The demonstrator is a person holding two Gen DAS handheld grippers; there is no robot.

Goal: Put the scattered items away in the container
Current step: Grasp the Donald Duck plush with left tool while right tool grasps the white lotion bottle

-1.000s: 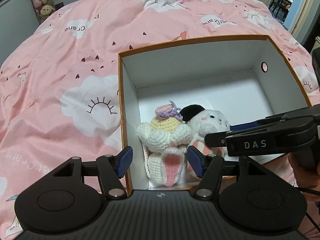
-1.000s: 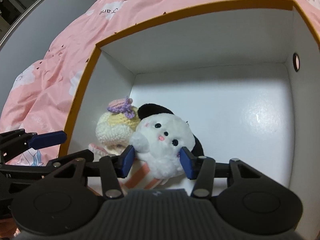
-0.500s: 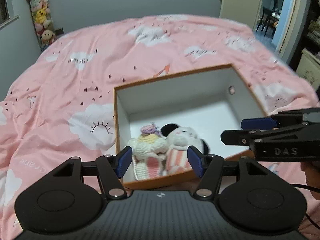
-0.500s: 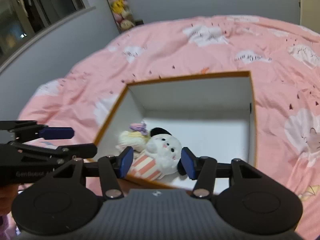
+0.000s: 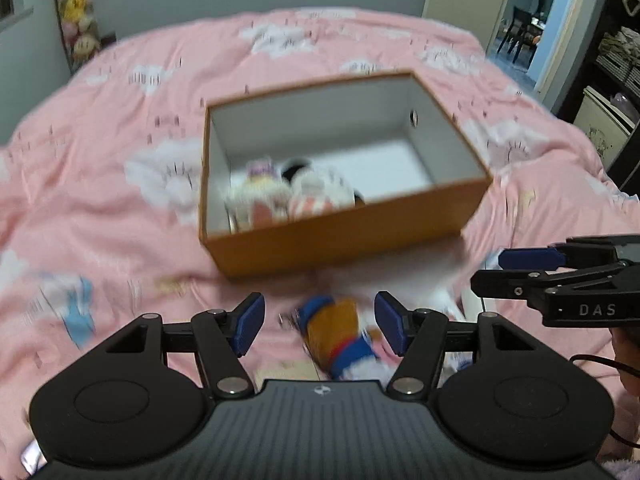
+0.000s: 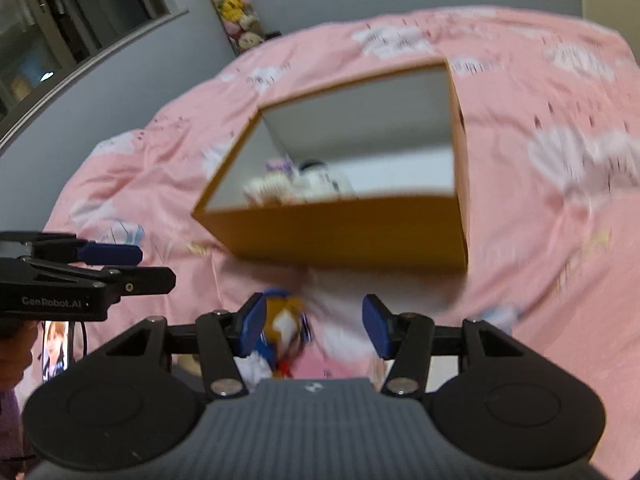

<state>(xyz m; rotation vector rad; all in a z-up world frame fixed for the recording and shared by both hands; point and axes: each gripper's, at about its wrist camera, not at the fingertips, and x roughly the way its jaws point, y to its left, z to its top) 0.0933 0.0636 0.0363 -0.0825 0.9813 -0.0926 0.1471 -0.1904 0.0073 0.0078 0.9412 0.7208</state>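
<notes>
An orange box (image 5: pixel 344 236) with a white inside stands on the pink bed. A crochet bunny (image 5: pixel 256 200) and a white plush with a black ear (image 5: pixel 320 188) lie in its near left corner; the box (image 6: pixel 340 232) also fills the right wrist view. My left gripper (image 5: pixel 320 324) is open, hovering on the near side of the box over a blue and orange plush toy (image 5: pixel 340 336) that lies on the bed. My right gripper (image 6: pixel 314 325) is open beside it, above the same toy (image 6: pixel 284 328). A blurred white item (image 5: pixel 440 276) lies by the box front.
The pink cloud-print duvet (image 5: pixel 120 128) spreads all around the box. Stuffed toys hang on the far wall (image 5: pixel 76 20). An open doorway (image 5: pixel 520 28) and shelves are at the right. A small lit screen (image 6: pixel 56 344) lies near a person's hand at the left.
Both grippers have drawn back and up out of the box, leaving the bunny and the white plush inside. The blue and orange toy on the bed has come into view beneath them.
</notes>
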